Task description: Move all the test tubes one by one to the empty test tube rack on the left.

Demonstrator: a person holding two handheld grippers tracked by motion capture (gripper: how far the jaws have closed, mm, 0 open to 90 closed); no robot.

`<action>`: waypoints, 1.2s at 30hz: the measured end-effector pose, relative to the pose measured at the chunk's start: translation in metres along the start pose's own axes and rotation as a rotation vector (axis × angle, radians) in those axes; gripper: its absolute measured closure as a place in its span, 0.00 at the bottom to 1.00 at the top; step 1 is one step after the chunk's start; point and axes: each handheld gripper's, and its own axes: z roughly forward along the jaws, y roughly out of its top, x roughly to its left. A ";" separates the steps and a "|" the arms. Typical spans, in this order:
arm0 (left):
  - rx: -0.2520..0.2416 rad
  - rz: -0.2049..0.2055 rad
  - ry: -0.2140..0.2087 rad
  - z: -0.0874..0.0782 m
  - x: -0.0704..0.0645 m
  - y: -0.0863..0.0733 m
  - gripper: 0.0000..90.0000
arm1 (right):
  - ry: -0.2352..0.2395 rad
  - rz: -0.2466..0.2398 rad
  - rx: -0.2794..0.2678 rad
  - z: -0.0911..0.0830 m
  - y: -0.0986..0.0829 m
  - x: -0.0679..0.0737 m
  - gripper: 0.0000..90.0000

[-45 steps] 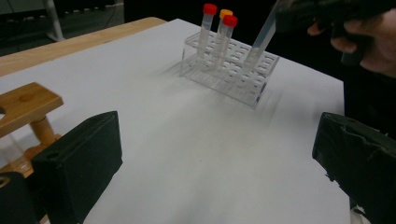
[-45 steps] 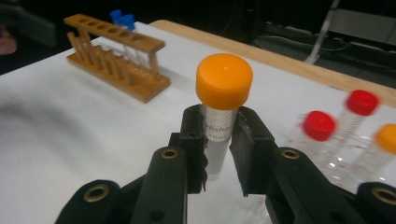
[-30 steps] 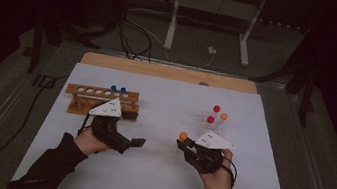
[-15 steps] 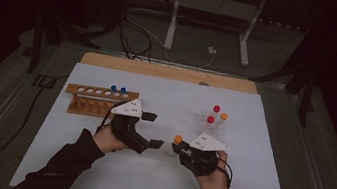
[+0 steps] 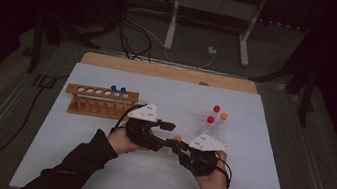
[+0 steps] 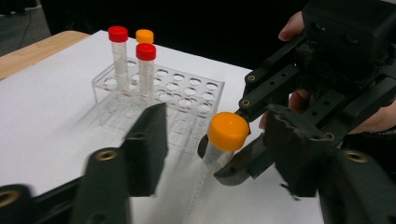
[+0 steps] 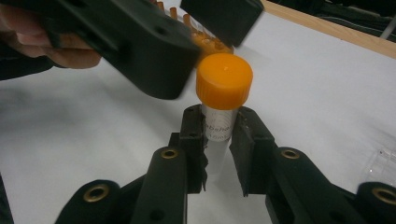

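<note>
My right gripper (image 7: 218, 127) is shut on a clear tube with an orange cap (image 7: 224, 80), held upright above the white mat. From above, the tube (image 5: 177, 138) sits between the two hands. My left gripper (image 6: 217, 140) is open, with one jaw on each side of the tube's orange cap (image 6: 228, 130), and it does not touch the tube. Seen from above, the left gripper (image 5: 169, 135) meets the right gripper (image 5: 179, 146) at the mat's middle. The right gripper's body (image 6: 336, 60) fills the upper right of the left gripper view.
A clear plastic rack (image 5: 214, 127) right of centre holds two red-capped tubes (image 6: 146, 52) and an orange-capped one (image 6: 144, 36). A wooden rack (image 5: 99, 102) at the left holds two blue-capped tubes (image 5: 117, 89). The table's wooden edge (image 5: 170, 72) runs along the back.
My left gripper has swung right from the wooden rack to the right gripper. The right gripper has shifted a little left with the tube. The left jaws now flank the tube.
</note>
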 end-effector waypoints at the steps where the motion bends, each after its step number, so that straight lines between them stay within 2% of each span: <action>1: 0.002 -0.001 -0.006 0.001 0.000 0.000 0.55 | 0.000 0.000 0.000 0.000 0.000 0.000 0.83; 9: 0.023 0.008 -0.039 0.009 0.000 0.000 0.75 | -0.002 0.006 -0.004 -0.001 0.000 0.000 0.83; 10: 0.022 0.015 -0.031 0.009 -0.001 0.000 0.77 | -0.001 0.008 -0.004 -0.001 0.000 -0.001 0.83; 17: 0.014 0.012 -0.023 0.005 0.001 0.001 0.79 | -0.001 -0.001 -0.014 -0.002 0.000 -0.002 0.82; 19: 0.009 0.012 -0.009 0.002 0.002 0.002 0.79 | 0.001 0.003 -0.013 -0.002 0.000 -0.002 0.77; 21: -0.001 0.006 0.005 -0.004 0.004 0.003 0.79 | -0.006 0.007 -0.021 -0.002 0.000 -0.002 0.73; 26: -0.019 0.007 0.046 -0.021 0.010 0.008 0.79 | -0.009 -0.002 -0.056 -0.006 0.001 -0.005 0.55; 27: -0.022 0.009 0.057 -0.026 0.011 0.009 0.79 | -0.003 -0.001 -0.062 -0.006 0.001 -0.006 0.55; 30: -0.035 0.009 0.095 -0.042 0.015 0.012 0.79 | -0.001 0.013 -0.074 -0.007 0.001 -0.007 0.42; 34: -0.056 0.004 0.152 -0.066 0.022 0.014 0.79 | 0.005 0.033 -0.077 -0.008 0.002 -0.008 0.39; 36: -0.067 -0.004 0.182 -0.078 0.026 0.015 0.79 | -0.008 0.024 -0.092 -0.009 0.002 -0.007 0.30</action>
